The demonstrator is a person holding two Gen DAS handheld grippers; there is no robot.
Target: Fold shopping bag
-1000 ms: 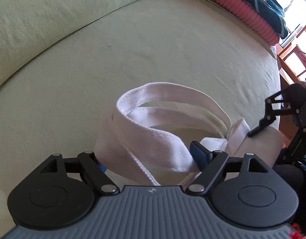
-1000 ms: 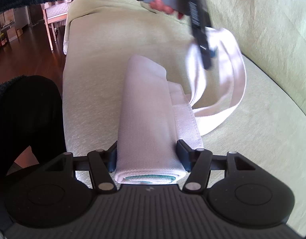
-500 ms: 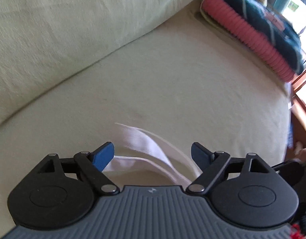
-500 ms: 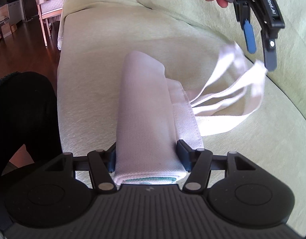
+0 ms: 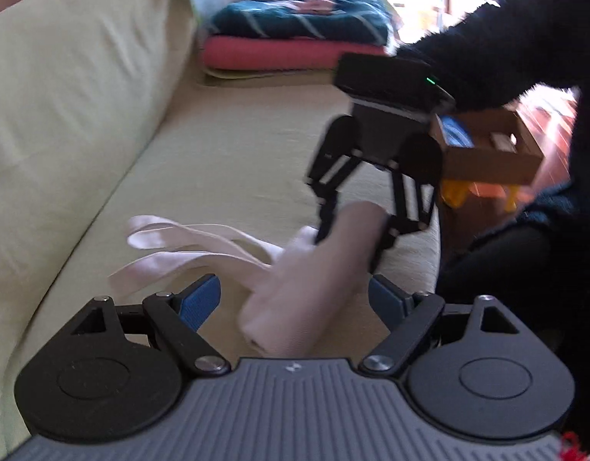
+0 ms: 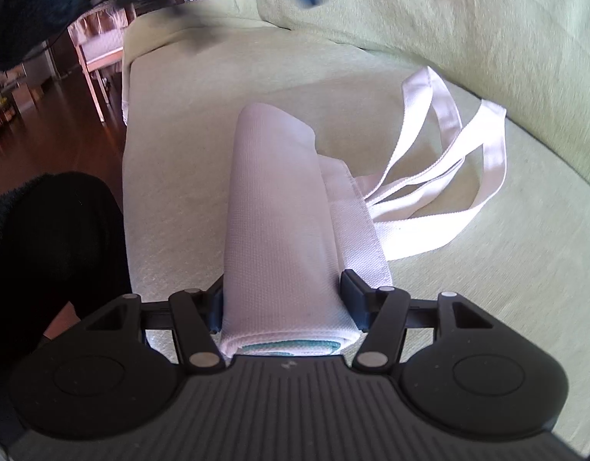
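Our right gripper (image 6: 281, 303) is clamped on the near end of the rolled shopping bag (image 6: 275, 211), which lies on the green sofa seat (image 6: 468, 288). The bag's handles (image 6: 448, 176) trail loose to its right. Our left gripper (image 5: 293, 297) has its jaws spread wide, holding nothing, with the roll's far end between its fingers.

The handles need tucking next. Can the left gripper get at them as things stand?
Probably yes: the left gripper is open and empty, and the handles lie loose on the cushion just ahead, uncovered.
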